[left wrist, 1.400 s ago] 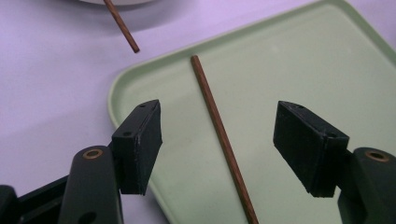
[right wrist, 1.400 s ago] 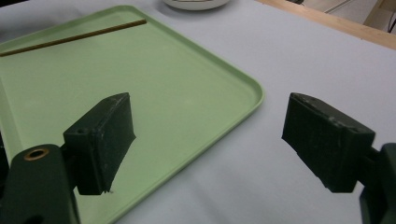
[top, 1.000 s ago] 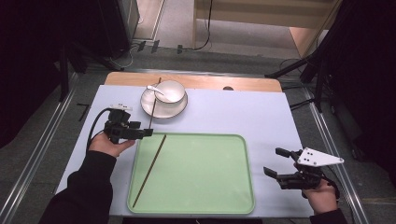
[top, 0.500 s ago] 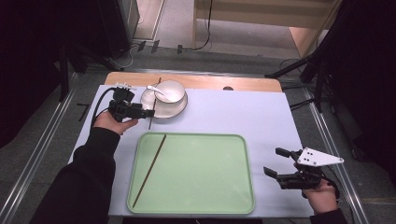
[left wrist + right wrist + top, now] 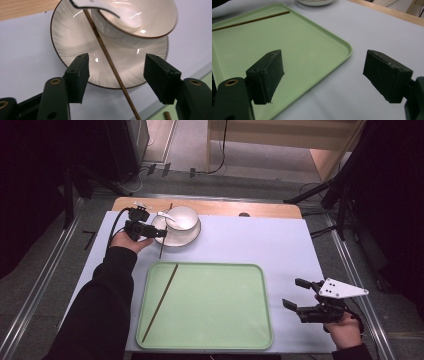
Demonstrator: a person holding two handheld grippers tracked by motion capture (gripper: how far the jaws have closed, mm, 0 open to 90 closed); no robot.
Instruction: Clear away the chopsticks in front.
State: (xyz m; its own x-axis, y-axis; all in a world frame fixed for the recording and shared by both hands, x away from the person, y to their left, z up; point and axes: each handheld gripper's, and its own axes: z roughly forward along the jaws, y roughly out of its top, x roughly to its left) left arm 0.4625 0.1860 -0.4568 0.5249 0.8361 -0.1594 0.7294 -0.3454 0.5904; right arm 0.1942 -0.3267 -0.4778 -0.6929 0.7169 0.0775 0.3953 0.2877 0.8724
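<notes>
A white bowl (image 5: 184, 217) with a white spoon (image 5: 165, 215) in it sits on a dark-rimmed white plate (image 5: 175, 240). A thin brown chopstick (image 5: 161, 251) leans across the plate's left side (image 5: 110, 62). My left gripper (image 5: 159, 234) reaches in from the plate's left. Its jaws (image 5: 116, 75) straddle that chopstick without touching it and have just been closing. A second chopstick (image 5: 160, 302) lies in the green tray (image 5: 225, 320). My right gripper (image 5: 294, 293) hovers open and empty right of the tray's near corner (image 5: 323, 75).
A pale blue mat (image 5: 260, 240) covers the table, with a wooden strip (image 5: 260, 210) along the far edge. Metal rails run down both sides. The tray's rim (image 5: 347, 50) lies just left of the right gripper's jaws.
My left hand has moved from beside the tray away toward the plate, and its jaws now flank the chopstick there. The right hand has kept still.
</notes>
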